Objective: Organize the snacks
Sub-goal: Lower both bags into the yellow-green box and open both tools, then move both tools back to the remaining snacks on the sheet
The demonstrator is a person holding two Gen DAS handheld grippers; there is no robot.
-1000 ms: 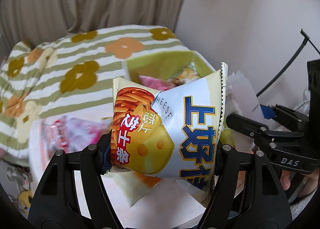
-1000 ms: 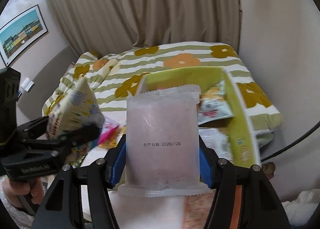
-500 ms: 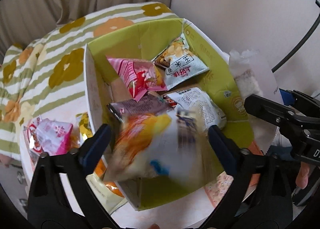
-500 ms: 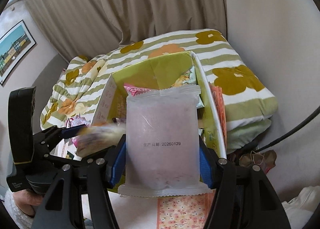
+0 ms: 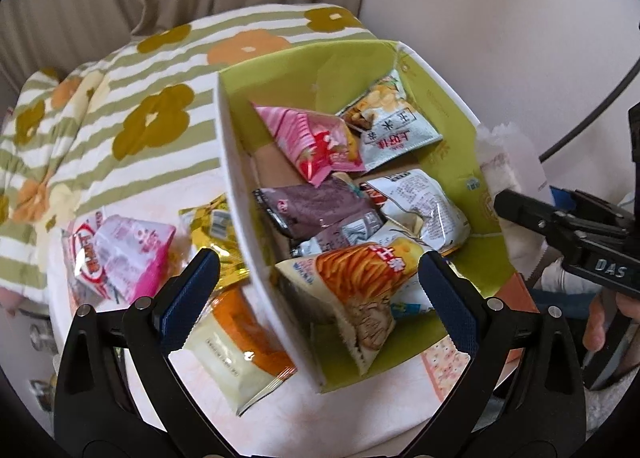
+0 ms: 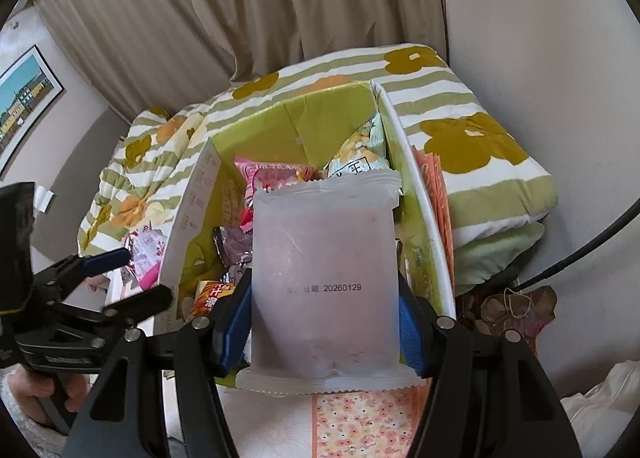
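Left gripper point(image 5: 320, 290) jaws released, "DAS" on right gripper point(image 6: 324, 322); jaws grasping frosted packet point(image 6: 324, 282) stamped "20260129".

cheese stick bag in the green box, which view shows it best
The left wrist view. There the cheese stick bag lies in full view at the near end of the green box, below the open left gripper. The right wrist view shows only an orange corner of it, beside the frosted packet held in the right gripper.
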